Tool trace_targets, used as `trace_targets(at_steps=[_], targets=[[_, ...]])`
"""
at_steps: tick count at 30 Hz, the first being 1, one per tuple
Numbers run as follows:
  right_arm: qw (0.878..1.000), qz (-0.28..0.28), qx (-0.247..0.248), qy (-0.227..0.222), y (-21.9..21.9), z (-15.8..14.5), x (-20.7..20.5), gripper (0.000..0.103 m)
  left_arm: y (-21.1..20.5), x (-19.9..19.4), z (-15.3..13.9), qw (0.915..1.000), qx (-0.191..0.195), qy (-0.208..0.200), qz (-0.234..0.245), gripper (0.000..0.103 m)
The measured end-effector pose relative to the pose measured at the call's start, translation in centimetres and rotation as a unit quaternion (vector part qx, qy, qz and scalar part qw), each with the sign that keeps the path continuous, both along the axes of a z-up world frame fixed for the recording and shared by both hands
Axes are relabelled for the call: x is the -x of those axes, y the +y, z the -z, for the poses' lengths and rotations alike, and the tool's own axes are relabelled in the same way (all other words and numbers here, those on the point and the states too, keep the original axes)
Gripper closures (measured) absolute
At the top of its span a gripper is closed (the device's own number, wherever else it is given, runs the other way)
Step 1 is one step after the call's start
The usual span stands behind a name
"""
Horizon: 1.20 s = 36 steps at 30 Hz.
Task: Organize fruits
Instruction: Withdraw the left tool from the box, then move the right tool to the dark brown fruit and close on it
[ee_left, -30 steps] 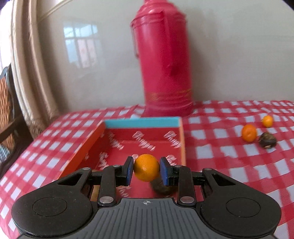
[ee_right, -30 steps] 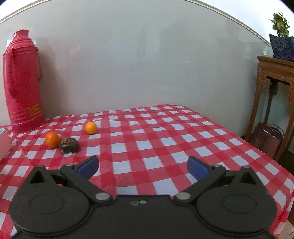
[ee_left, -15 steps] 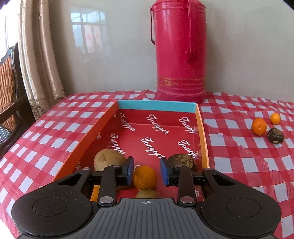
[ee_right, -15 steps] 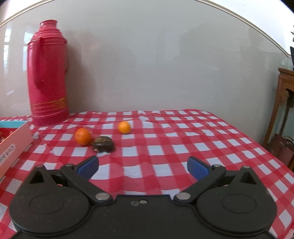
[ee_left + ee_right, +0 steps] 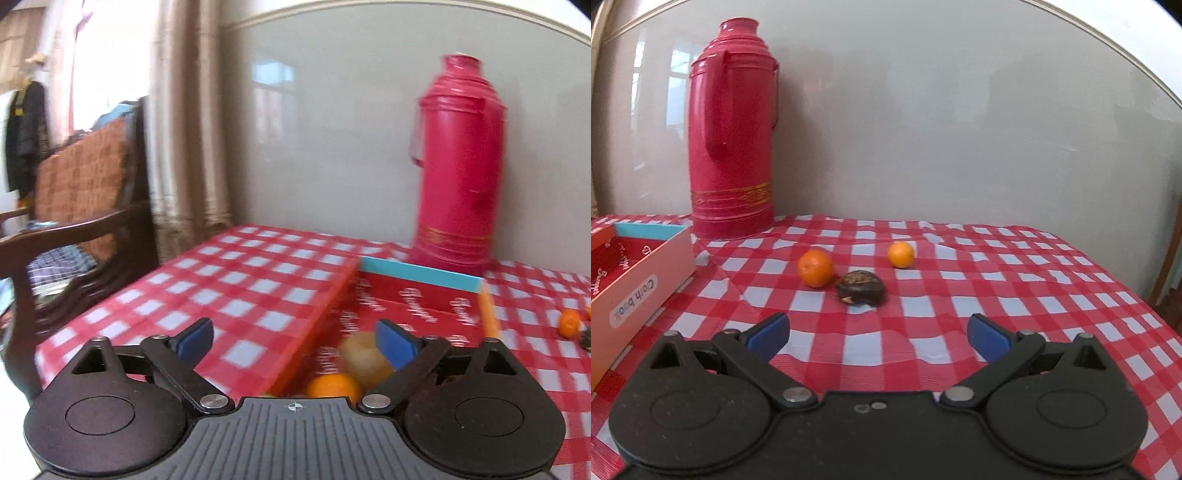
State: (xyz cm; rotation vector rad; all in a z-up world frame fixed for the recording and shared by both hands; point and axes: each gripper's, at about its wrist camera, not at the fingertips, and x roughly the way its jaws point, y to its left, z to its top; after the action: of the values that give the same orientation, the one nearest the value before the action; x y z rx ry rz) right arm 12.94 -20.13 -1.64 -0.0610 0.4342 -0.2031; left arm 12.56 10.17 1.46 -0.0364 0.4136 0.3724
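Red-checked tablecloth (image 5: pixel 258 295) on my left cam: left tongs (image 5: pixel 295 341) just let go and now sit spread wide, so the round orange tangerine (image 5: pixel 332 386) is in the red cardboard box (image 5: pixel 417 302) beside one tan kiwi (image 5: pixel 364 354). Right cam: right tongs (image 5: pixel 879 334) wide, empty; two small tangerines (image 5: pixel 815 268) and one dark wrinkled fruit (image 5: pixel 861 288) left.

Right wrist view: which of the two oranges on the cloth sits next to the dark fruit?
The larger, deeper-coloured orange, on the left, right beside the dark fruit. The smaller, paler orange sits apart, farther back and to the right.
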Motion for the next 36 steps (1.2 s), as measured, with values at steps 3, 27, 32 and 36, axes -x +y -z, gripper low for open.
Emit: trace_targets(at_steps=[3, 27, 32, 36], targets=[[1.0, -0.008, 0.002, 0.007, 0.4, 0.1, -0.5, 0.006, 1.3, 1.1, 0.5, 0.9994, -0.013, -0.009, -0.032, 0.0], [0.995, -0.077, 0.028, 0.061, 1.3, -0.2, -5.7, 0.013, 2.9, 3.4, 2.5, 0.9949, -0.025, -0.037, -0.09, 0.0], [0.992, -0.08, 0.022, 0.092, -0.2, 0.3, -8.4, 0.036, 3.9, 3.4, 2.7, 0.9934, -0.002, -0.036, -0.109, 0.0], [0.992, -0.07, -0.005, 0.107, -2.1, 0.5, -10.1, 0.038, 4.0, 3.3, 2.8, 0.9931, 0.002, -0.034, -0.112, 0.0]])
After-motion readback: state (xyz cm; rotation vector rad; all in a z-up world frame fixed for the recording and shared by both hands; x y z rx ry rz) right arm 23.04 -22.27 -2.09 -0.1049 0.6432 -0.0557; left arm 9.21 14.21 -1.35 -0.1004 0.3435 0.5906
